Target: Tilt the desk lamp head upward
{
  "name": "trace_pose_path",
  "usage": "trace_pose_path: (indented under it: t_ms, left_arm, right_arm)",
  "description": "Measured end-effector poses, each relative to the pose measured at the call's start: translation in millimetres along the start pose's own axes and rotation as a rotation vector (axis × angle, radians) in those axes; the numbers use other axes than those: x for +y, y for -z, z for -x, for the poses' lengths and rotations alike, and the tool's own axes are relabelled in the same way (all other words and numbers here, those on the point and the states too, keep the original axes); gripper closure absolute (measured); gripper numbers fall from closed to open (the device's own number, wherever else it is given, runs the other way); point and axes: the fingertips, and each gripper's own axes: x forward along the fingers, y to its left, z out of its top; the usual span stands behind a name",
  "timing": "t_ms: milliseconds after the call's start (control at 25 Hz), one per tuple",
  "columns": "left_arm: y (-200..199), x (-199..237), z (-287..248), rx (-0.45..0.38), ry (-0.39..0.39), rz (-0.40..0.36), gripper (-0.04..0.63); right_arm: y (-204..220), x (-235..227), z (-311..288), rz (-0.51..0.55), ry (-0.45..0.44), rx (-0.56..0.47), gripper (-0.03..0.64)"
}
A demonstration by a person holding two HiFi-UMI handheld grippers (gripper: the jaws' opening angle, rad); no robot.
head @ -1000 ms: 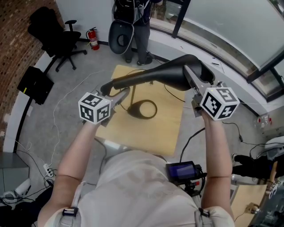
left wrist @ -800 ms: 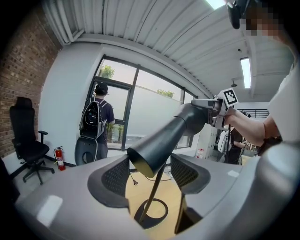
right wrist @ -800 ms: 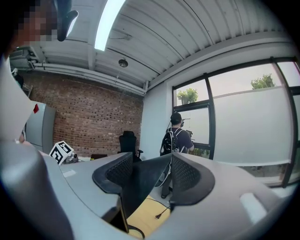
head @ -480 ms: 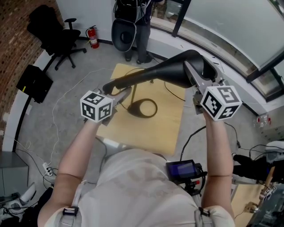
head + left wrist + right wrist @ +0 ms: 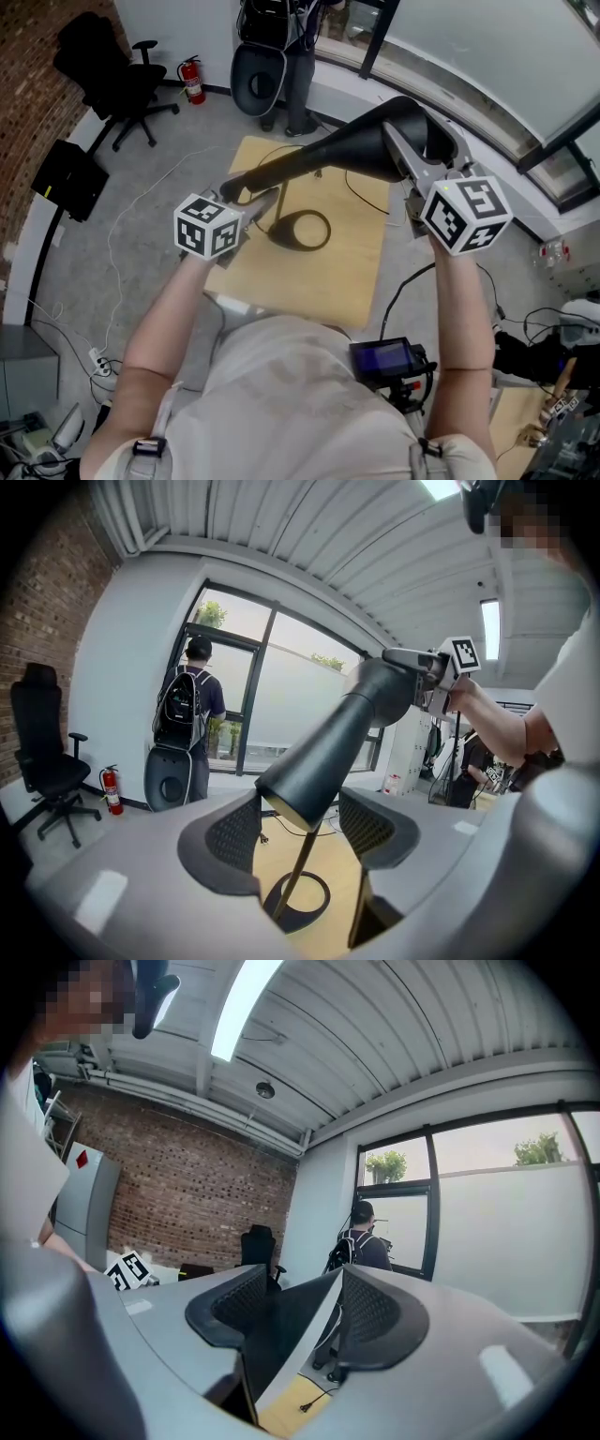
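Black cone-shaped lamp head [image 5: 347, 150] seems ready for tilting — right hand-held gripper [image 5: 300, 1307] clamps its rear; left hand-held gripper [image 5: 300, 822] is closing round its rim; next, raise that rim.

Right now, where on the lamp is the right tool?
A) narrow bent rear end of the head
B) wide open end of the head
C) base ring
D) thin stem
A: in the head view the right tool straddles the bent rear end of the lamp head, and in the right gripper view that dark body fills the gap between its jaws.
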Motion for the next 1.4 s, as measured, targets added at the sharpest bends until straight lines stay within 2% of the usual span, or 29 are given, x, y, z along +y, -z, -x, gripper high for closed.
trace_pose_path:
  t_ms: [560,720,1000,1400]
  left_arm:
    - [18,-5,-9,0.045,0.04,-0.02,0.348]
    - [19,-8,-12,0.068,0.055,-0.028,0.347]
    - [23,-11,-18,0.121,0.068,-0.069,0.337]
    - [30,-21,-21,0.145,0.1,-0.061,0.321]
  right_arm:
    - [-25,30,-7,0.106,-0.007,-0.022,0.359]
    - [-21,41,-13,0.131,-0.029,0.007,0.368]
    - [-24,47,-17,0.214,-0.002,0.036,0.379]
    - [-34,62,-23,0.33,0.032,0.097,0.374]
